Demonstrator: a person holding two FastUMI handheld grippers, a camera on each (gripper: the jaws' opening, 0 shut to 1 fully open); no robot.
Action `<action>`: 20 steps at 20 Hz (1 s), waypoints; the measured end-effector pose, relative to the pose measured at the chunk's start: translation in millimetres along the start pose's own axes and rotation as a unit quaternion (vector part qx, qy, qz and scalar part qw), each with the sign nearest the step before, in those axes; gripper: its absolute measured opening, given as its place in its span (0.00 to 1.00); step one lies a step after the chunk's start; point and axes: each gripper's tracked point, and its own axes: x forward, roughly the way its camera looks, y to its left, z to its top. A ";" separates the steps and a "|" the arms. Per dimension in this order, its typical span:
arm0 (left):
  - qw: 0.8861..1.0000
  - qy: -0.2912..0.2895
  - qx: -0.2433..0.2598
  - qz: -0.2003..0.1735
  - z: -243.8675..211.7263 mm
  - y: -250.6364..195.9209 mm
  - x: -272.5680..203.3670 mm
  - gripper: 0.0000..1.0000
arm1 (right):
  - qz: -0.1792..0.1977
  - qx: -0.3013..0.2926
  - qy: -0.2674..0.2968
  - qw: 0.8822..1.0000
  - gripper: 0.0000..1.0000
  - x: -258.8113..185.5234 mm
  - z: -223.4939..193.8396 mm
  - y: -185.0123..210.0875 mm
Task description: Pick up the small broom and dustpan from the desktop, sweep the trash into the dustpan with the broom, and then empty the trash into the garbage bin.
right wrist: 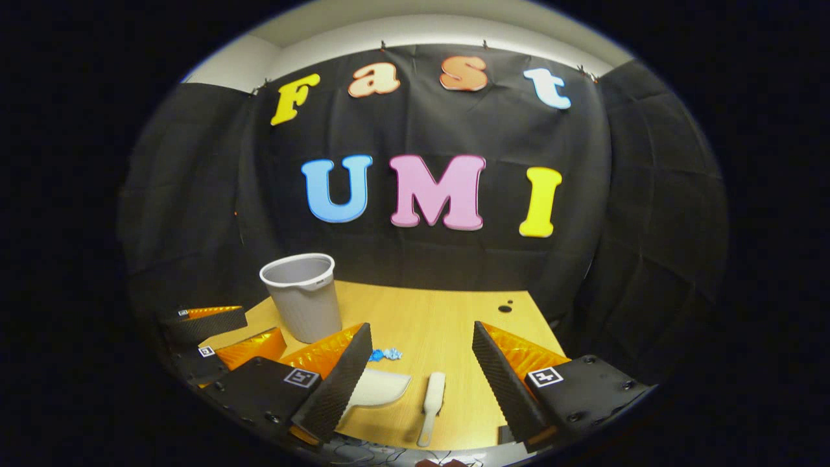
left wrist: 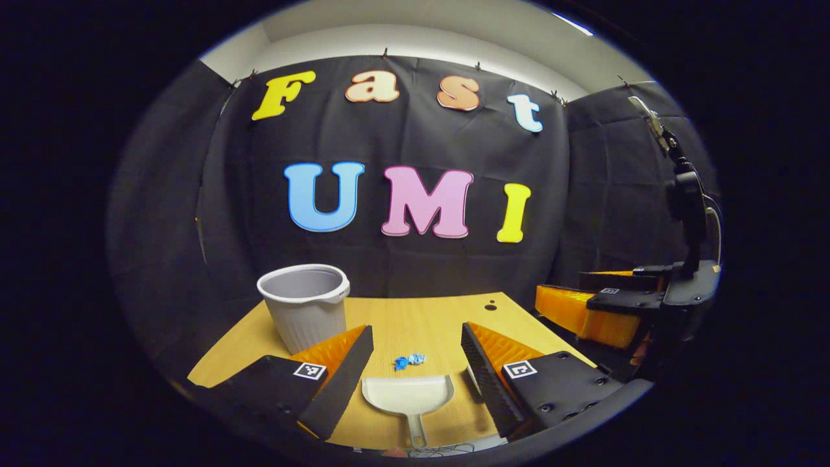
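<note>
dustpan (left wrist: 408, 393) lies between spread left claw (left wrist: 415, 363); broom (right wrist: 433, 402) between spread right claw (right wrist: 421, 363).

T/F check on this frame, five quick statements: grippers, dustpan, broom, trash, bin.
1. Both grippers are open and hold nothing. True: the left gripper and the right gripper each have their fingers spread wide with nothing between them.
2. The dustpan already holds the trash. False: the blue trash lies on the desk just beyond the pan's mouth.
3. The broom lies flat on the desk to the right of the dustpan. True.
4. The bin is tipped on its side. False: it stands upright, mouth up.
5. The broom stands in the bin. False: it lies on the desk, near the front edge.
</note>
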 end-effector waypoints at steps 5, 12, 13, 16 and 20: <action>0.987 0.157 -0.015 0.007 -92.4 -2.2 42.0 0.82 | -0.013 0.066 0.212 0.975 1.00 47.7 -118.0 -7.4; 0.893 0.450 -0.019 0.026 -189.5 -4.9 79.5 0.84 | -0.017 0.142 0.463 0.875 1.00 106.6 -229.6 -16.1; 0.883 0.467 -0.028 0.031 -187.8 -2.5 87.8 0.84 | -0.017 0.131 0.474 0.871 1.00 112.4 -235.3 -19.4; 0.858 0.509 -0.045 0.043 -190.4 2.1 105.2 0.85 | -0.005 0.100 0.513 0.853 1.00 133.0 -257.6 -18.1; 0.842 0.537 -0.020 0.044 -168.7 -1.8 123.0 0.86 | 0.005 0.074 0.552 0.830 0.98 156.8 -271.1 -7.7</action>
